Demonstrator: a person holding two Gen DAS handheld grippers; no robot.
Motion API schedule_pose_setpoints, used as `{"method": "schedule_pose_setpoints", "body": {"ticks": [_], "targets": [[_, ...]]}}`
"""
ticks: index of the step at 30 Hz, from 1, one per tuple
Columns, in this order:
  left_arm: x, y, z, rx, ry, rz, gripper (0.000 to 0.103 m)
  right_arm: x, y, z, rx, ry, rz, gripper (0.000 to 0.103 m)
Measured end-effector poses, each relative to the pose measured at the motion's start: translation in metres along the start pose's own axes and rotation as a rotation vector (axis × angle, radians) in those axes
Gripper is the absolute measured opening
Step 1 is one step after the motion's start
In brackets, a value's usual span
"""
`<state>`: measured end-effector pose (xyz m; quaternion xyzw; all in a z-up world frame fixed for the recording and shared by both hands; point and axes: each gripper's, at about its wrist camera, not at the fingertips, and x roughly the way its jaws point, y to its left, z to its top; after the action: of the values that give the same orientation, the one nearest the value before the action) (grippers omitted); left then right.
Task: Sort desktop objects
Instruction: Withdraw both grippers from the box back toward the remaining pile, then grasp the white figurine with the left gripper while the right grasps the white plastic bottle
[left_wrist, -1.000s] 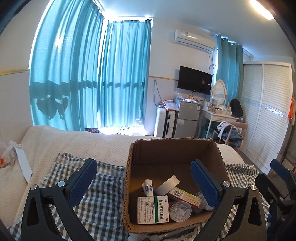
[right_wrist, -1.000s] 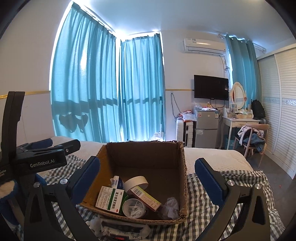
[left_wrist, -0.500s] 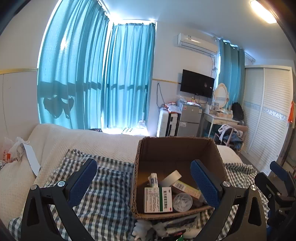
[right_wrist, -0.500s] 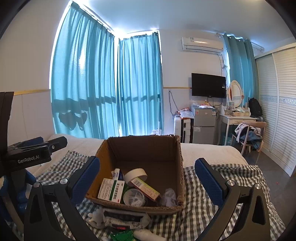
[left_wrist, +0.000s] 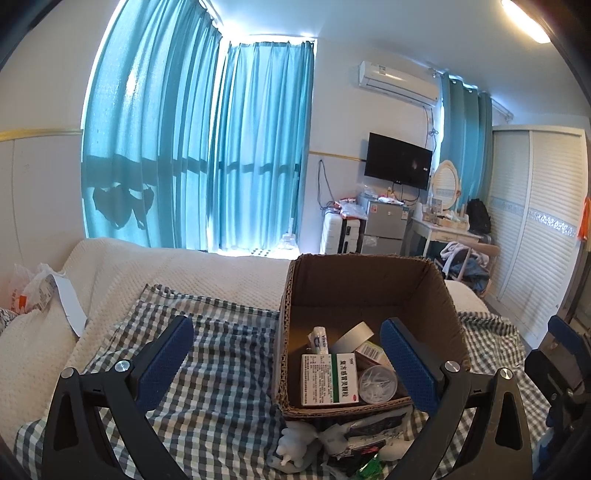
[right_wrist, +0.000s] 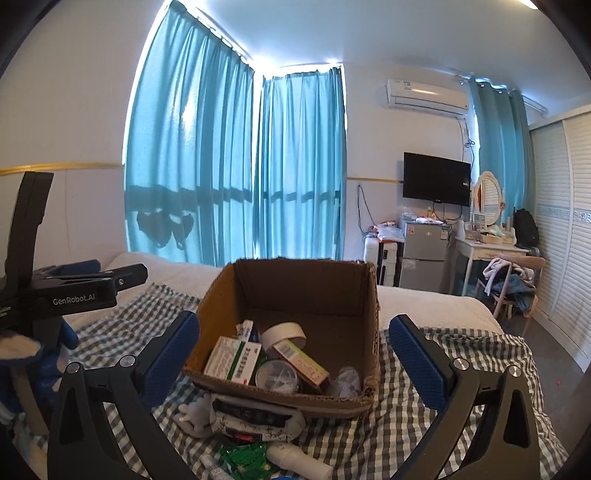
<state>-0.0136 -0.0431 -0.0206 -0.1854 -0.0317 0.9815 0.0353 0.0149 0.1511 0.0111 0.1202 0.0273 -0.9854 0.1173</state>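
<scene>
An open cardboard box (left_wrist: 365, 280) (right_wrist: 306, 288) stands on a checked cloth (left_wrist: 221, 369) (right_wrist: 461, 376). Inside lie a green-and-white medicine box (left_wrist: 328, 378) (right_wrist: 234, 356), a tape roll (left_wrist: 351, 336) (right_wrist: 282, 332), a round clear tub (left_wrist: 377, 384) (right_wrist: 277, 374), a red carton (right_wrist: 304, 363) and a small tube (left_wrist: 319, 339). Loose items sit in front of the box: a black-and-white pouch (right_wrist: 255, 415), a green packet (right_wrist: 245, 456), a white bottle (right_wrist: 299, 459). My left gripper (left_wrist: 286, 360) and right gripper (right_wrist: 293, 363) both hover open and empty, short of the box.
The cloth covers a cream bed cover (left_wrist: 110, 266). A plastic bag and paper (left_wrist: 40, 291) lie at the far left. Beyond the bed are blue curtains (left_wrist: 199, 155), a fridge (right_wrist: 423, 254), a desk with chair (right_wrist: 502, 266) and wardrobe doors (left_wrist: 535, 221).
Both grippers have drawn back and risen from the box, so the loose items in front of it have come into view. Both stay open and empty.
</scene>
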Motion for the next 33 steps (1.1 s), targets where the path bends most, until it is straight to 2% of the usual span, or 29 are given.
{"method": "schedule_pose_setpoints", "body": {"ticks": [5, 9, 13, 16, 21, 25, 30, 33], "targets": [[0.013, 0.001, -0.017, 0.018, 0.022, 0.041, 0.103, 0.004, -0.007, -0.016, 0.028, 0.032, 0.018, 0.103], [0.025, 0.002, -0.031, 0.034, 0.044, 0.071, 0.103, 0.002, -0.016, -0.031, 0.048, 0.036, -0.054, 0.103], [0.030, 0.003, -0.044, 0.049, 0.053, 0.081, 0.103, 0.004, -0.026, -0.041, 0.066, 0.050, -0.066, 0.103], [0.036, 0.003, -0.054, 0.067, 0.076, 0.086, 0.103, 0.011, -0.030, -0.048, 0.069, 0.094, -0.079, 0.103], [0.050, 0.003, -0.075, 0.069, 0.150, 0.075, 0.103, 0.025, -0.034, -0.064, 0.092, 0.178, -0.058, 0.103], [0.062, 0.001, -0.084, 0.060, 0.243, 0.075, 0.103, 0.032, -0.034, -0.075, 0.112, 0.216, -0.027, 0.103], [0.069, -0.007, -0.097, 0.119, 0.282, 0.086, 0.103, 0.038, -0.029, -0.087, 0.074, 0.247, 0.002, 0.103], [0.075, -0.002, -0.102, 0.100, 0.314, 0.079, 0.103, 0.040, -0.025, -0.093, 0.046, 0.256, 0.026, 0.103]]}}
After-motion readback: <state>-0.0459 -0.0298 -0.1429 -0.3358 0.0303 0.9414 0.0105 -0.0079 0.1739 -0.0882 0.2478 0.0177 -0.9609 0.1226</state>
